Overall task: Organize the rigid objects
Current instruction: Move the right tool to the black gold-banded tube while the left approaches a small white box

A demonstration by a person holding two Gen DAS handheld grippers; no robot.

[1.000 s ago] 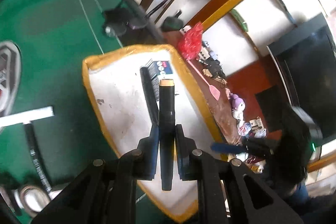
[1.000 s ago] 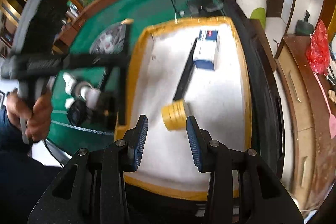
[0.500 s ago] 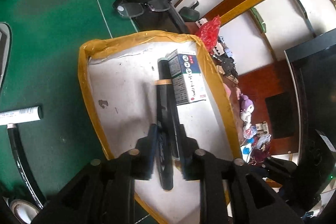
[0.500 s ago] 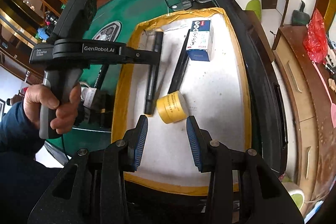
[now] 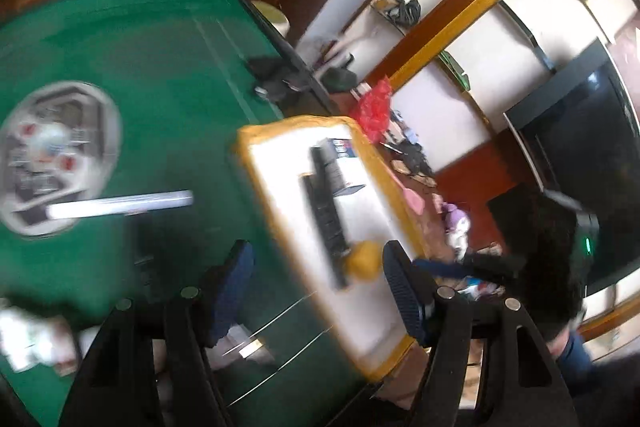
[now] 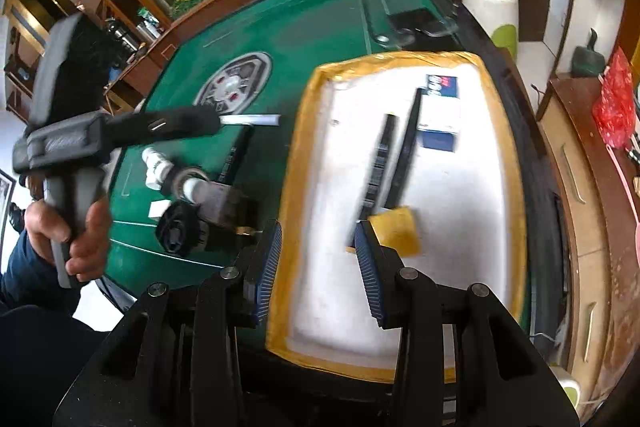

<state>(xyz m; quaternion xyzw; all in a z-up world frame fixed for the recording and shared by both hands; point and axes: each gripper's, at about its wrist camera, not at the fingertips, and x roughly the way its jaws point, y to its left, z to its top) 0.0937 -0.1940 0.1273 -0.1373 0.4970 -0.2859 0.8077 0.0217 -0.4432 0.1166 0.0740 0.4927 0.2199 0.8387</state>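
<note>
A white tray (image 6: 320, 267) with a yellow taped rim lies on the green table (image 6: 304, 27). In it lie two long black rods (image 6: 378, 163) (image 6: 404, 147) side by side, a blue and white box (image 6: 440, 103) at the far end and a yellow tape roll (image 6: 396, 231) near their close ends. My right gripper (image 6: 318, 267) hovers open over the tray's near left corner, holding nothing. My left gripper (image 5: 316, 291) is blurred; its jaws are opening with nothing between them. A hand holds it left of the tray (image 5: 360, 315), over the felt.
On the felt left of the tray lie a white tube (image 6: 252, 120), a black stick (image 6: 238, 155), a white pipe fitting (image 6: 160, 167) and a black round knob (image 6: 180, 227). A round emblem (image 6: 236, 83) marks the table's middle. A wooden cabinet (image 6: 580, 187) stands right.
The left gripper laid its black rod in the tray beside the other one, opened, and drew back left over the felt. The right gripper shifted slightly and stayed open.
</note>
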